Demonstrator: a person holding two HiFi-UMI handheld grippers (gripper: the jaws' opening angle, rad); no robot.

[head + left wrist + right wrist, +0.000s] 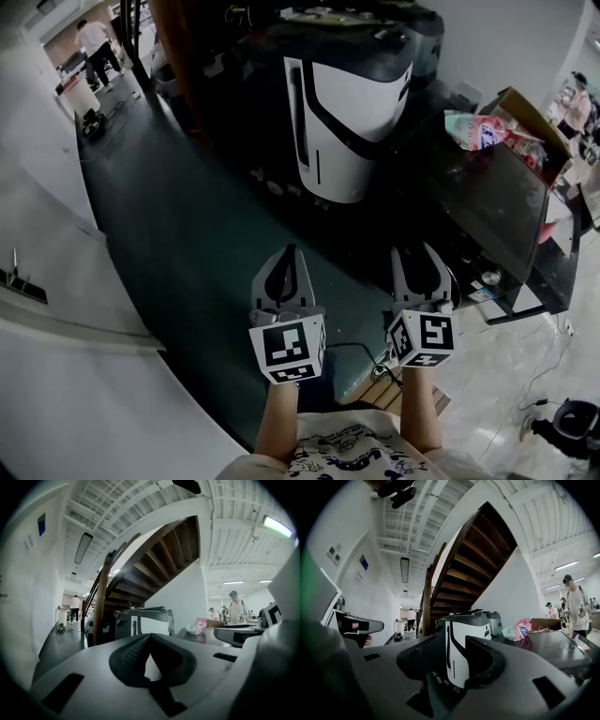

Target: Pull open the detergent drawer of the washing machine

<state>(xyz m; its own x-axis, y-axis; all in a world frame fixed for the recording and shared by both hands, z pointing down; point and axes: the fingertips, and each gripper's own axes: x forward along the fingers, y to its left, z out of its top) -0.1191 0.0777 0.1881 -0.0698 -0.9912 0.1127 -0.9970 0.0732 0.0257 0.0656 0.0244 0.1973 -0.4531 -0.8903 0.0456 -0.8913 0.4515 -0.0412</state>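
Nearest, the left gripper (290, 251) is held with jaws together, empty; the right gripper (412, 253) is held with jaws apart, nothing between them. Across the dark floor (187, 244), the washing machine (349, 122) is seen well apart. The approach is judged in hand; the detergent drawer, not made out, must be found and reached.

"That boxy plastic washing machine (347, 122): white, with a black curved stripe."

"Smooth floor (187, 244), deep green. The left gripper (287, 251) and right gripper (412, 253) are grey, their cubes patterned black on white."

"Crumpled plastic bag (473, 131): pink, blue print. Open cardboard box (527, 114), brown. Wooden staircase (473, 569), dark brown."
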